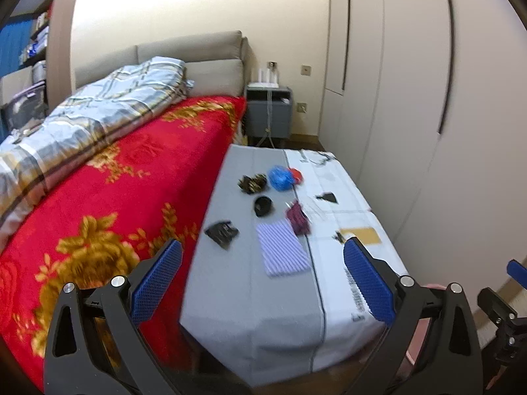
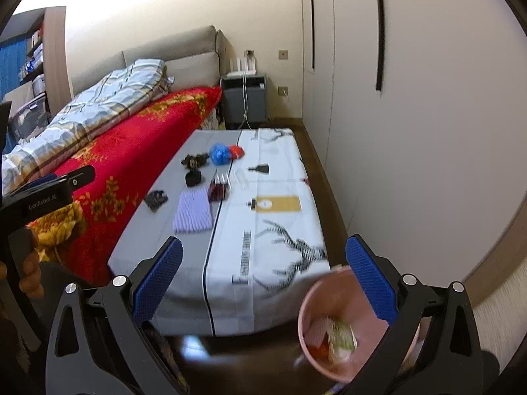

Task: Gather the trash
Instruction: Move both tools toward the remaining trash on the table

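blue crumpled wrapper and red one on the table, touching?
Touching. In the right wrist view the blue crumpled wrapper presses against the red wrapper with no cloth between them.

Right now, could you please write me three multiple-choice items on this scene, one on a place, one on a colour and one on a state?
1. Where does the pink bin stand?
A. on the bed
B. on the floor at the near end of the low table
C. on the grey nightstand

2. What colour is the crumpled bag beside the small red item on the table?
A. blue
B. yellow
C. white

3. How do the left gripper and right gripper stand?
A. both shut on trash
B. one shut on trash, one open
C. both open, holding nothing

Answers: 1 B, the right wrist view shows the bin on the dark floor by the table's near end. 2 A, it is bright blue in both views. 3 C, each pair of blue pads is wide apart with nothing between.
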